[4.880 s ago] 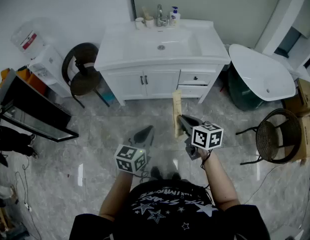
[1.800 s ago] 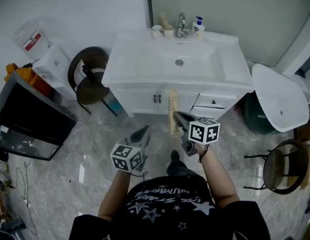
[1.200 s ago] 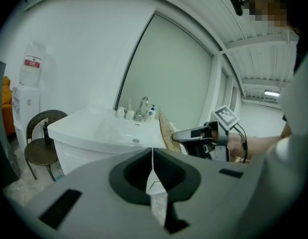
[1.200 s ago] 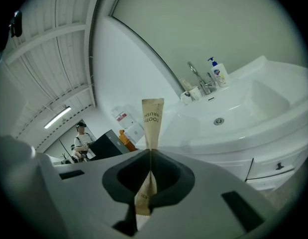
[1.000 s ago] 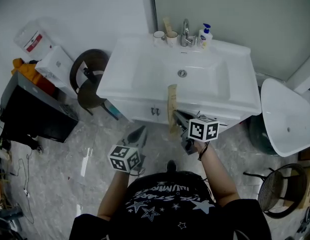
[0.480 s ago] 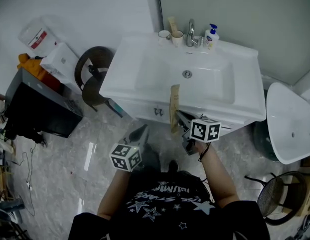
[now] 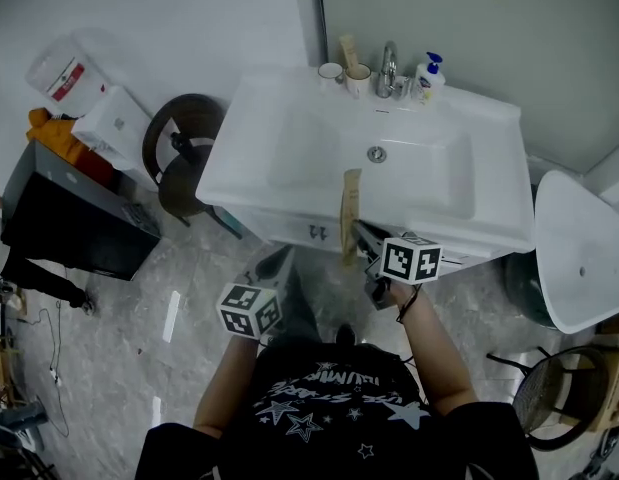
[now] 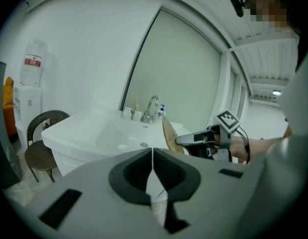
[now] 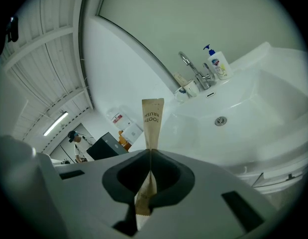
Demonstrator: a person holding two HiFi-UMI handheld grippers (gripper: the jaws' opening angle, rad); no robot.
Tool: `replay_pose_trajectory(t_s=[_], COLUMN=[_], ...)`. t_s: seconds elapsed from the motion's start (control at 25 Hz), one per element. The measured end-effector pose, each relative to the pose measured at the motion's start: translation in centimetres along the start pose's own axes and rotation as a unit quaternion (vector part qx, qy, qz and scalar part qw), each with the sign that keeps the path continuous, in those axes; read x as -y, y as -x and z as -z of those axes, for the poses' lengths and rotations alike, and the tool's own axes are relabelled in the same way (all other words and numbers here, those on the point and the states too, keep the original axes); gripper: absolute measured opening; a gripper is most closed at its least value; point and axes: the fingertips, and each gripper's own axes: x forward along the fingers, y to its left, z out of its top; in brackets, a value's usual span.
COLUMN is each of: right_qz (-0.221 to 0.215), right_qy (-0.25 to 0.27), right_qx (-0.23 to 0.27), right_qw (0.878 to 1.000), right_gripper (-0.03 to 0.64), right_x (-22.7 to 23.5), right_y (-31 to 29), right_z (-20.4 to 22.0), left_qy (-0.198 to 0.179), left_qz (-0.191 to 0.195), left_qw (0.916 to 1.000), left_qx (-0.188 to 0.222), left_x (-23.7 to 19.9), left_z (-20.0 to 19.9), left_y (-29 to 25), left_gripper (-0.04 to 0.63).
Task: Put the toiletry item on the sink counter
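Right gripper view shows your right gripper (image 9: 150,157) squeezed shut on the toothbrush packet (image 9: 152,118). The packet sticks up past the jaws. The white sink tabletop (image 9: 280,68) is just ahead of it. Your left gripper (image 8: 152,157) is closed too, with nothing in it.

The table (image 7: 251,138) is bare on both wings and along the front rim, and the basin (image 7: 409,168) lies open. Only the back edge is crowded: two cups (image 7: 357,78), a faucet (image 7: 389,60) and a soap bottle (image 7: 427,76). A chair (image 7: 179,158) stands close by the left end, and a tub (image 7: 579,258) near the right. Nothing stands between the right gripper's (image 7: 357,228) packet (image 7: 349,193) and the basin.
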Motion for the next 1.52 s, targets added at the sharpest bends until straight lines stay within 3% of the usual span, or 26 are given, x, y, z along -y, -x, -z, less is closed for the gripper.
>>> replay_pose_trajectory(t_s=[0.76,1.2,1.52], right_qz=[0.006,0.026,0.041], right_qy=[0.004,-0.028,-0.081], right_qx=[-0.040,-0.044,-0.041], right_qw=[0.999,0.998,0.995], right_gripper=[0.020,0.020,0.020], right_x=[-1.3,-1.4,-1.2], right_y=[-18.4,-28.4,-34.5], right_z=[-6.9,-9.6,-10.1], left_qy=[0.032,0.040,0.057], left_qz=[-0.003,0.016,0.014], left_qw=[0.9995,0.9990,0.9980], left_qx=[0.002,-0.014,-0.025], left_x=[-17.1,-25.1,-30.1], left_z=[-7.2,-9.8,-10.2], left_y=[-6.5,-9.7,-11.0], left_gripper=[0.019,0.020,0.020])
